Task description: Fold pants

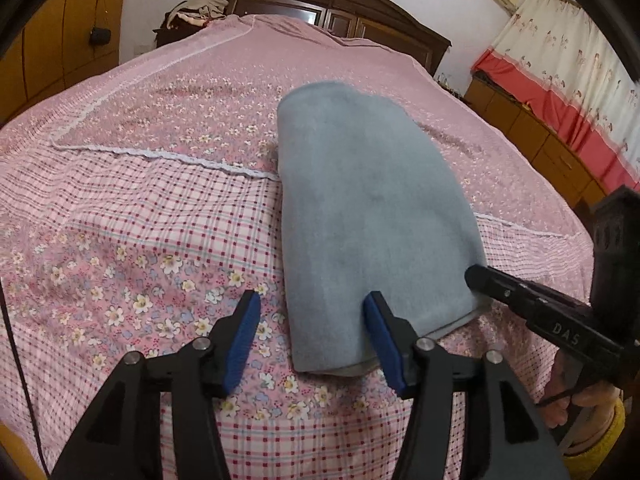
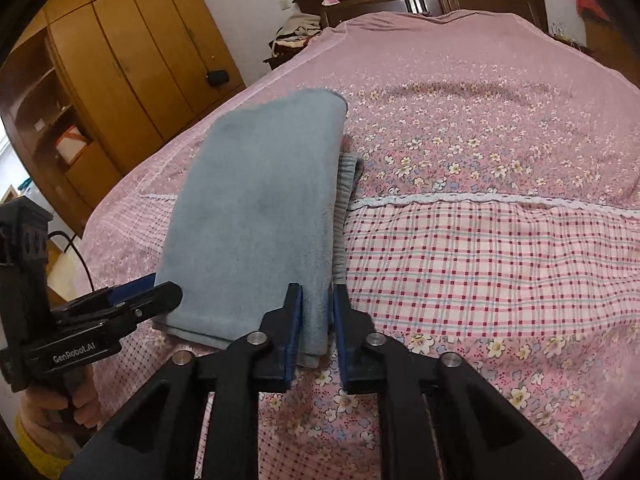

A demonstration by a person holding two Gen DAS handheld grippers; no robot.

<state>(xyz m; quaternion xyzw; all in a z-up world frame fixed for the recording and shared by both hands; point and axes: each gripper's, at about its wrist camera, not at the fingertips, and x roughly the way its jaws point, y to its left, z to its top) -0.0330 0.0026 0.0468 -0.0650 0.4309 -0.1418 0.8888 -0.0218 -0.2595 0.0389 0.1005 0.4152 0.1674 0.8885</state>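
The folded grey-blue fleece pants (image 1: 360, 216) lie as a long soft slab on the pink floral and checked bedspread (image 1: 132, 208), running from the near edge of the bed toward the far dark wooden headboard (image 1: 328, 4); the top face is smooth and fuzzy, the far end rounded over in a fold, the near end showing stacked layers; along the right side, in my right-wrist view, a strip of paler ribbed grey fabric (image 2: 345, 208) peeks out from under the top layer.

My left gripper (image 1: 312, 320) stands spread over the near left corner of the pants; its right blue pad rests over the cloth and its left pad hangs over the bedspread, nothing pinched. My right gripper (image 2: 316, 316) sits at the near right corner with its jaws narrow and the stacked edge of the pants between the blue pads; whether the pads truly press the cloth I cannot tell, since the layers hide the contact.

My hands show only in part, at the frame edges; the pants' underside is hidden; the orange wooden wardrobe (image 2: 132, 52) bends with the lens at far left.
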